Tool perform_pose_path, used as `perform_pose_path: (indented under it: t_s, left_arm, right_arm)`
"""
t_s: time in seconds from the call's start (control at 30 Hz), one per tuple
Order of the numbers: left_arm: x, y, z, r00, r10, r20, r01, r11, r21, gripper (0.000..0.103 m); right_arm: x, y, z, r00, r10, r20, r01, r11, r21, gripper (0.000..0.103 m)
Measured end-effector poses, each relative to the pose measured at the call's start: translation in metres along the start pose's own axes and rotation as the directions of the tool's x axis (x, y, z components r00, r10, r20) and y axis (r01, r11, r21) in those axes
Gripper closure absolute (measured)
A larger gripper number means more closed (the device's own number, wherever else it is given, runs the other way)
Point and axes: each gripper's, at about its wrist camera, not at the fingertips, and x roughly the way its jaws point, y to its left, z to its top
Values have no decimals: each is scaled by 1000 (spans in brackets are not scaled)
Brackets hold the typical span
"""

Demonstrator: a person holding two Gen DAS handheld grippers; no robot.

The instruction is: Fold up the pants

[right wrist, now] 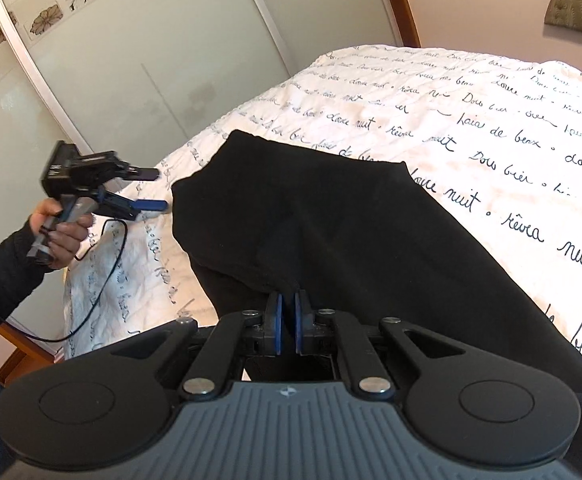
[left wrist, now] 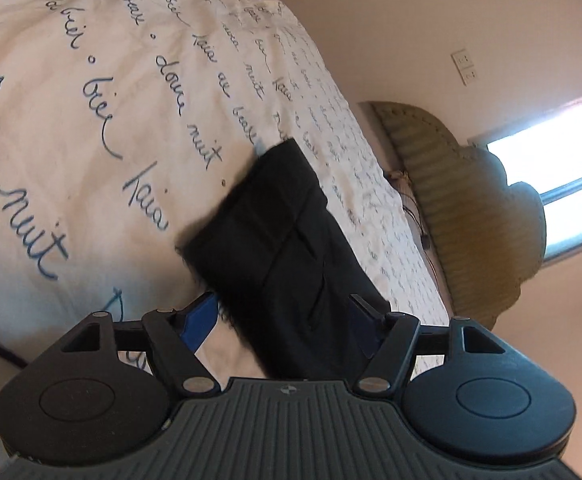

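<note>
Black pants (right wrist: 331,220) lie folded on a white bedcover (right wrist: 491,120) printed with dark handwriting. My right gripper (right wrist: 287,300) is shut on the near edge of the pants, its blue pads pinching a raised bit of the cloth. A hand holds my left gripper (right wrist: 157,190) at the left, open, its fingertips just short of the pants' left edge and touching nothing. In the left wrist view the pants (left wrist: 275,232) run away between the wide-apart fingers of the left gripper (left wrist: 283,312), and the pads do not press on the cloth.
Sliding wardrobe doors (right wrist: 111,60) with flower prints stand close beyond the bed's left side. A padded headboard (left wrist: 471,208) and a window (left wrist: 551,184) are at the far end. A black cable (right wrist: 103,280) hangs from the left gripper over the bed's edge.
</note>
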Motion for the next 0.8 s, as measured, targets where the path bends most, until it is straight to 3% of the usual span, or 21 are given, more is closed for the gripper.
perform_pose_path:
  t_s: [0.13, 0.27, 0.43, 0.57, 0.6, 0.67, 0.8]
  left_arm:
    - [2, -5, 7, 1000, -1, 17, 1, 1000, 4, 41]
    - [11, -9, 8, 999, 6, -46, -6, 1000, 16, 42]
    - [10, -8, 8, 999, -4, -33, 4, 1000, 8, 41]
    - [24, -9, 7, 997, 50, -52, -48, 998, 27, 43]
    - [27, -12, 7, 996, 79, -47, -76, 996, 49, 47]
    - [30, -19, 9, 986, 166, -14, -164, 983, 86, 89]
    - [13, -45, 18, 989, 135, 57, -141, 982, 129, 93]
  right_arm:
    - [-2, 0, -1, 1000, -5, 10, 5, 1000, 7, 97]
    - [-1, -1, -3, 1000, -4, 16, 3, 1000, 19, 97]
    - [-2, -3, -3, 1000, 2, 20, -3, 1000, 26, 97]
    - [-2, -5, -3, 1000, -1, 27, 0, 999, 38, 97]
    - [-2, -5, -3, 1000, -5, 31, 3, 999, 41, 97]
    - [-2, -4, -2, 999, -13, 39, 11, 999, 49, 97]
    - [-18, 3, 6, 995, -52, 82, 51, 999, 18, 97]
